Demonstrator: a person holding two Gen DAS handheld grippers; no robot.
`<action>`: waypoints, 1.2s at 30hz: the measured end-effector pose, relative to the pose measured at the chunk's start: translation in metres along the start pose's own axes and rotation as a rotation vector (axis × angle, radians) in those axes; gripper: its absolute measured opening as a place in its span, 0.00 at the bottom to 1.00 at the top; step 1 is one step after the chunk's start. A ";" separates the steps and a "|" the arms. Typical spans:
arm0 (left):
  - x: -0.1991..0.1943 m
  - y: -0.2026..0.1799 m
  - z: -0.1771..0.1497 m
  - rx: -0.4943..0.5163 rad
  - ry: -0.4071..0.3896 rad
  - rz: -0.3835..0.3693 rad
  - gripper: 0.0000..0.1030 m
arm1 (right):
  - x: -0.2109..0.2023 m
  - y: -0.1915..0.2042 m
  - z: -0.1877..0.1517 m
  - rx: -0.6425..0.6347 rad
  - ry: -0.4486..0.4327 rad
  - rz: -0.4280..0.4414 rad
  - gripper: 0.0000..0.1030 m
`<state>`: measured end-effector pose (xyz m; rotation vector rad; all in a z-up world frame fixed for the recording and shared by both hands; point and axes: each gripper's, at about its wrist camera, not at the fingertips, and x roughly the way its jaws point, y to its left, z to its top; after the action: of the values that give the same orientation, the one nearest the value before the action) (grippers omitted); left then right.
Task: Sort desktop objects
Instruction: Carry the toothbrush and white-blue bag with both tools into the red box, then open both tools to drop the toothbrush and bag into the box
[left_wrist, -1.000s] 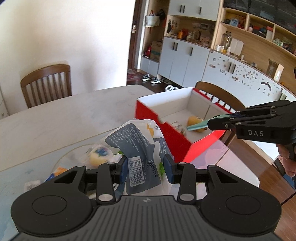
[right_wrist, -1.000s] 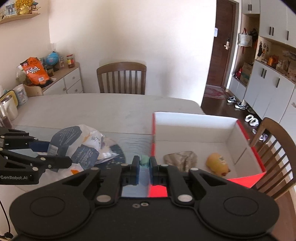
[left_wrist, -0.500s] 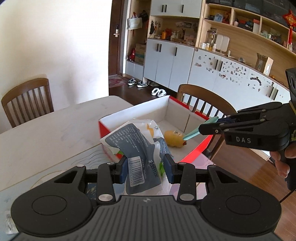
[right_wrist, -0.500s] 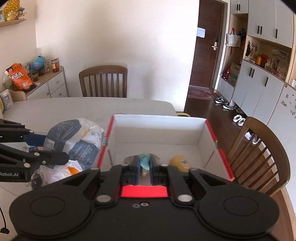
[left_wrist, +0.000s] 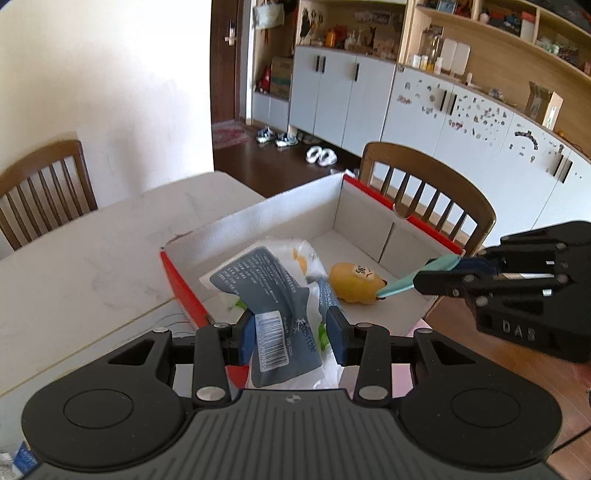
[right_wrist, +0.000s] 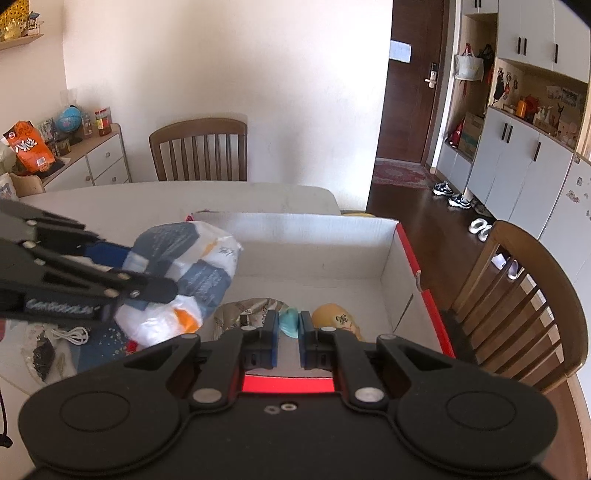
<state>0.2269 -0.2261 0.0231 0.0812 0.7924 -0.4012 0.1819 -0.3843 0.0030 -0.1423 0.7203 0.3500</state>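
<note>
Risk first: dropping the snack bag (left_wrist: 275, 295) partly over the red wall of the cardboard box (left_wrist: 184, 284), since the bag's lower part is hanging near that wall and could be catching on it at release. Also possibly burying the yellow toy (left_wrist: 352, 282) and the crumpled brown packet (right_wrist: 245, 312) already lying on the box floor, or bumping the other tool, both working close together over one box.

Holding the bag tightly in the left gripper (left_wrist: 291, 332), pads pinching its barcode end, the puffy rest sticking forward above the near-left part of the box interior.

Gripping a thin teal spoon-like piece (left_wrist: 417, 275) in the right gripper (right_wrist: 288, 338), jaws nearly fully closed on it, its tip hovering just beside the toy, above the box floor, not yet released.
</note>
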 end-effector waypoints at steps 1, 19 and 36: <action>0.006 0.001 0.003 -0.006 0.010 -0.006 0.37 | 0.002 -0.002 0.000 0.000 0.004 0.005 0.09; 0.085 0.006 0.013 -0.010 0.163 0.008 0.35 | 0.064 -0.038 -0.003 0.069 0.170 0.147 0.09; 0.089 0.007 0.010 0.006 0.188 0.005 0.35 | 0.086 -0.070 -0.004 0.118 0.295 0.139 0.21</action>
<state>0.2924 -0.2501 -0.0338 0.1281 0.9760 -0.3954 0.2645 -0.4279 -0.0562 -0.0314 1.0439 0.4228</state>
